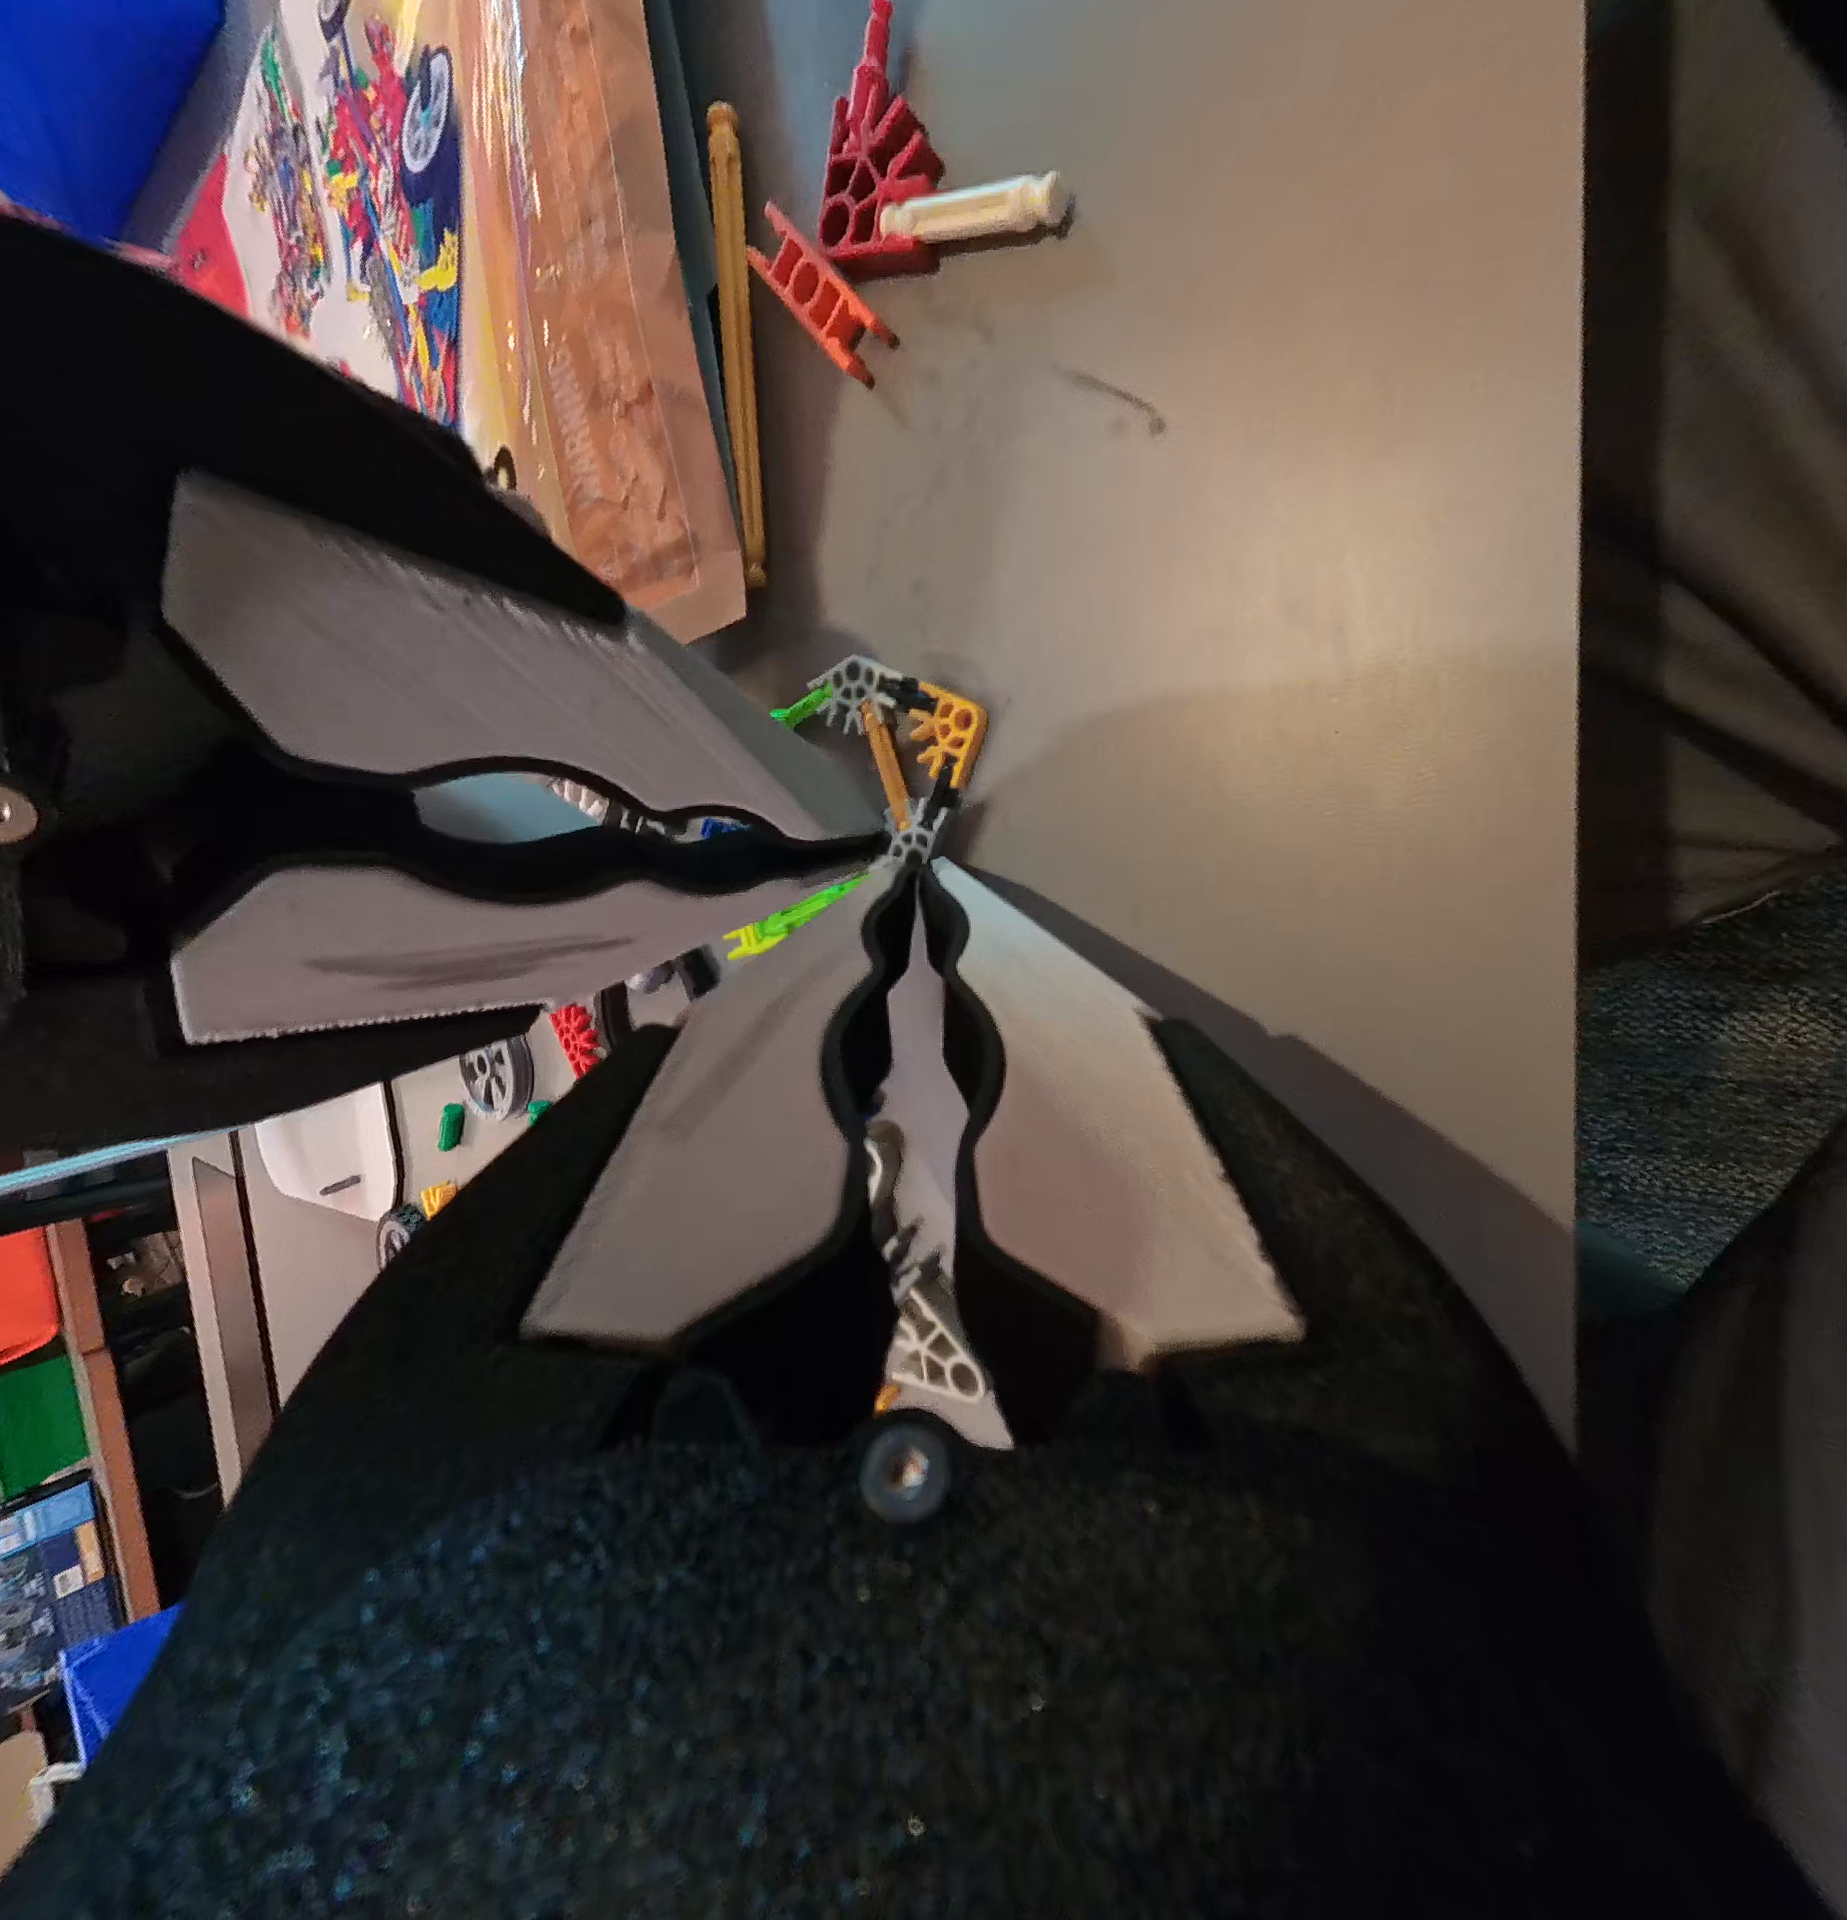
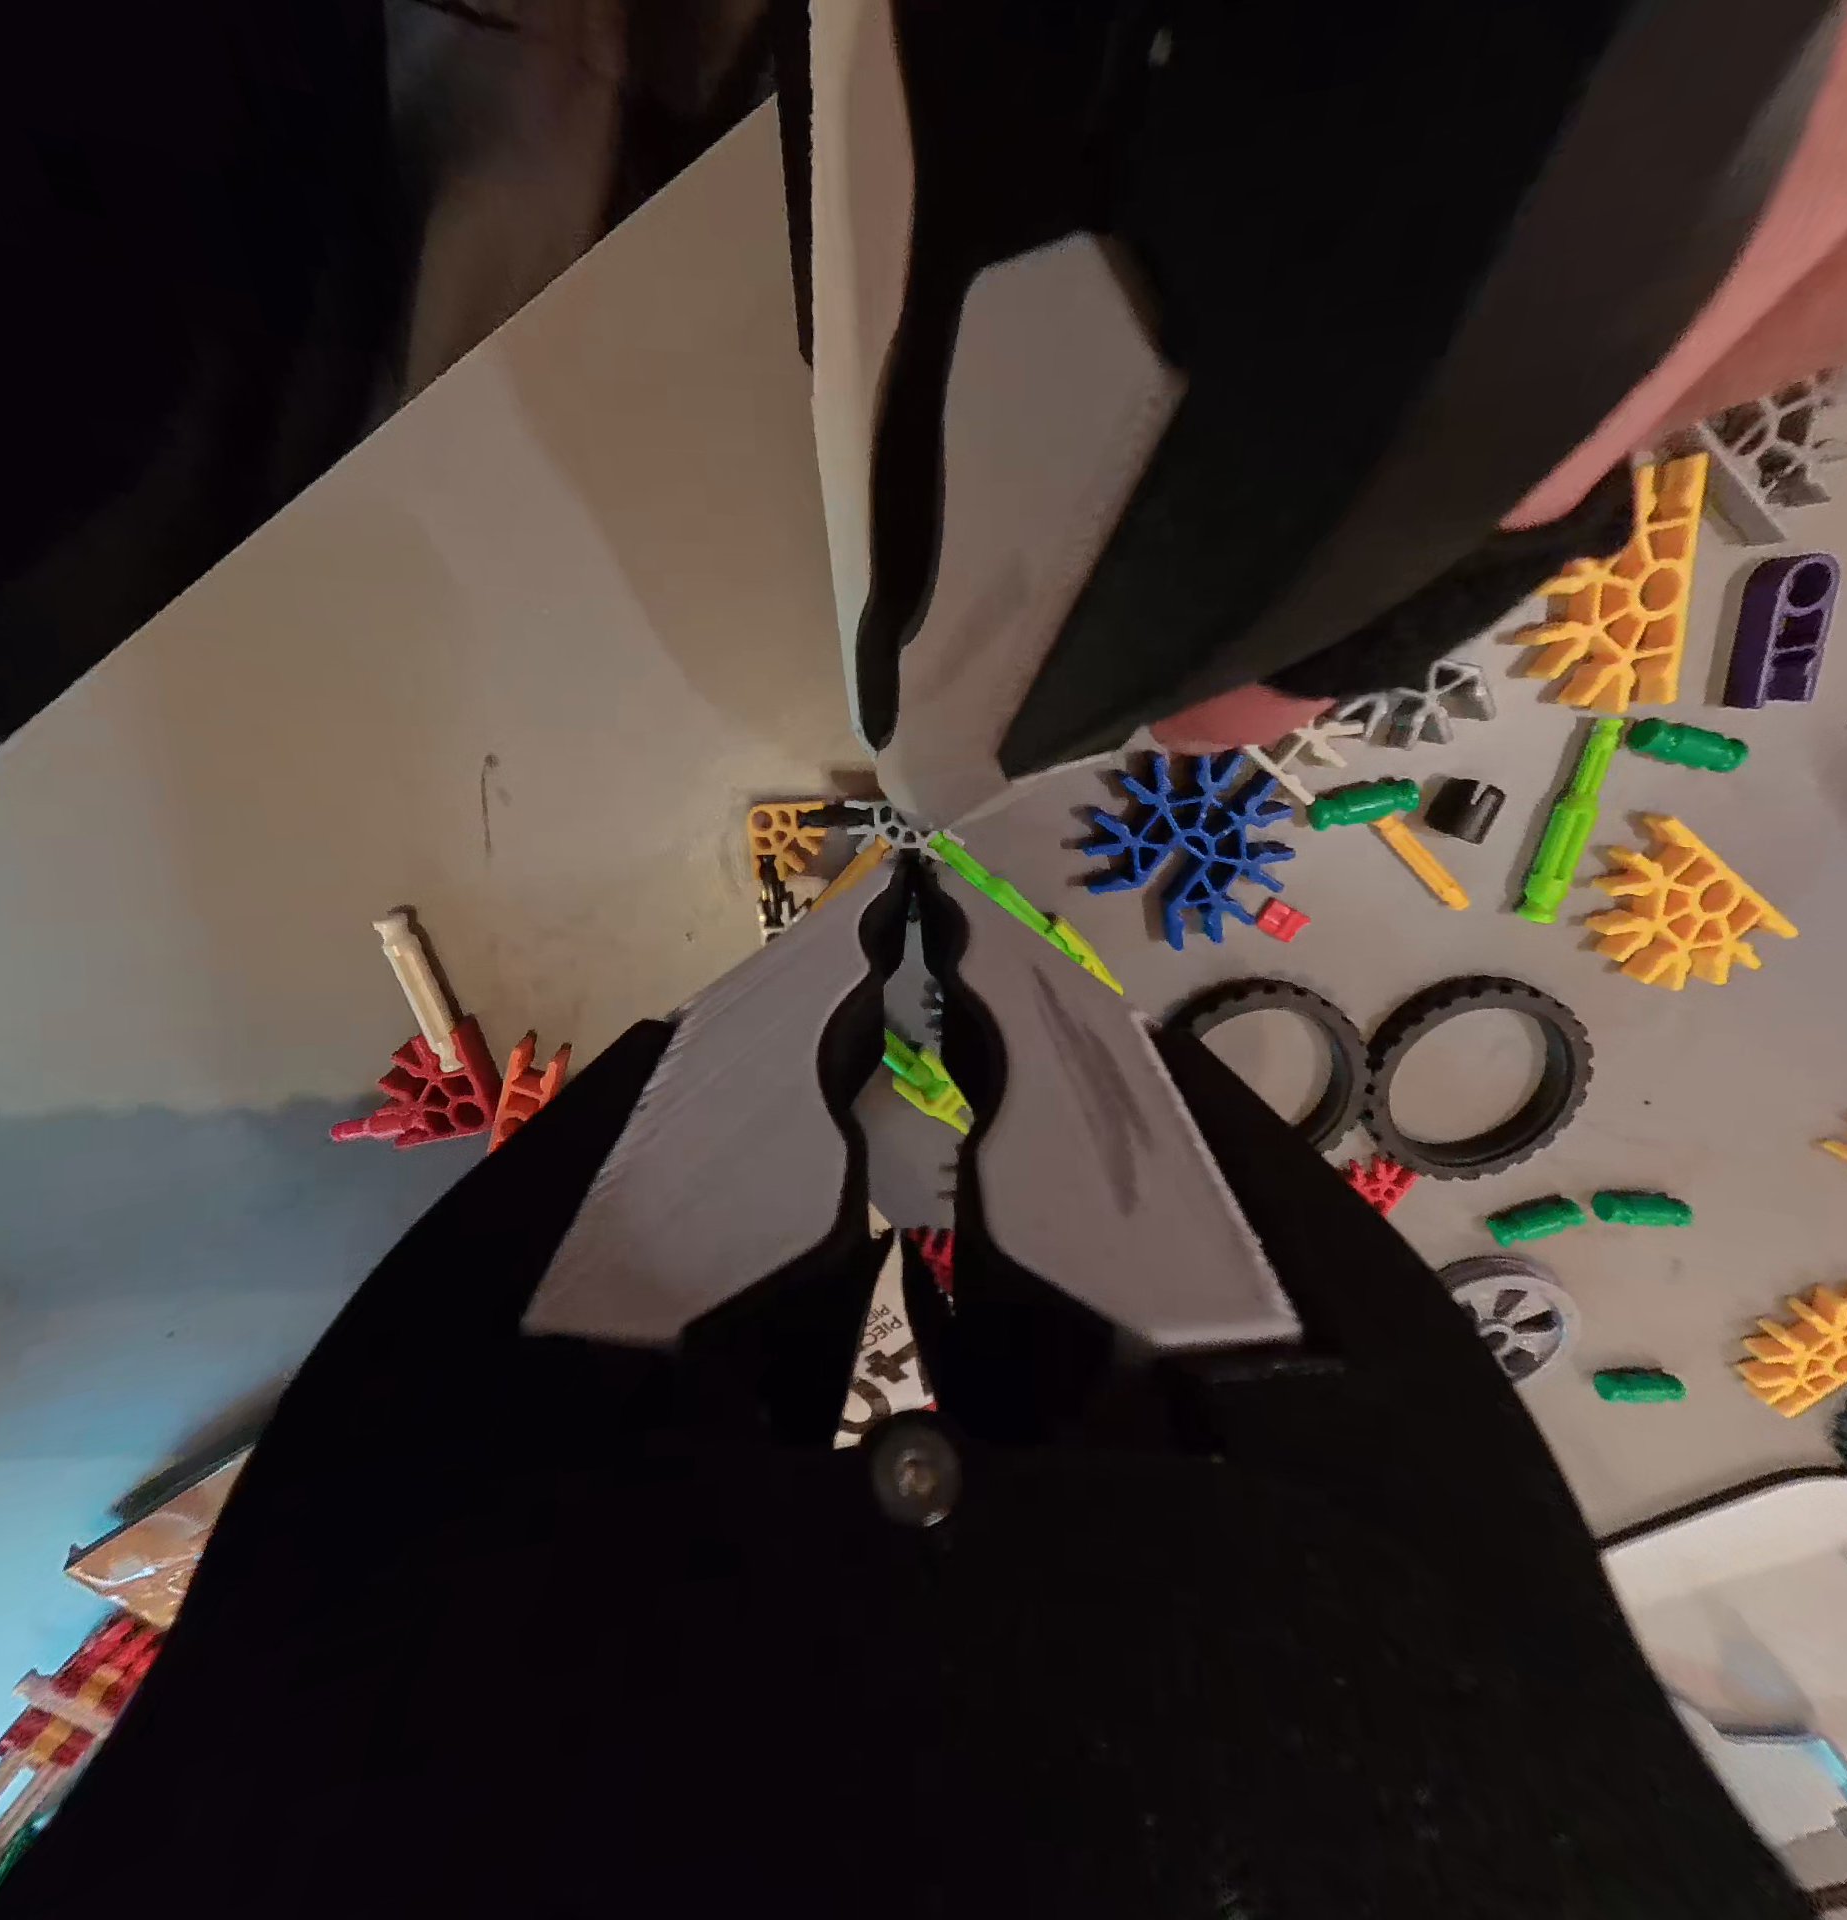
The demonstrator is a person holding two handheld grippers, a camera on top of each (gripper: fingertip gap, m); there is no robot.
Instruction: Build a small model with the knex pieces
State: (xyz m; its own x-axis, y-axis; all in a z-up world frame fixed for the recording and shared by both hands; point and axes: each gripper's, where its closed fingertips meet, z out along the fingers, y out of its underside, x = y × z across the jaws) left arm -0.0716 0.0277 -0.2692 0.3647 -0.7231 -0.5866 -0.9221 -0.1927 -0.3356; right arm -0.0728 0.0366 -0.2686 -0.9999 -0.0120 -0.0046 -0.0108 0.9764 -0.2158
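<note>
My gripper fingers (image 2: 753, 1143) matt grey ribbed plastic; blue connector (image 2: 1189, 847) glossy plastic; tyres (image 2: 1480, 1075) black rubber; table (image 2: 607, 582) smooth matt.

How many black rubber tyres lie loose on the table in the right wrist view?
2. One black tyre lies just right of the right gripper; the second tyre touches it on its right. A dark treaded edge at the frame's right border may be another.
</note>
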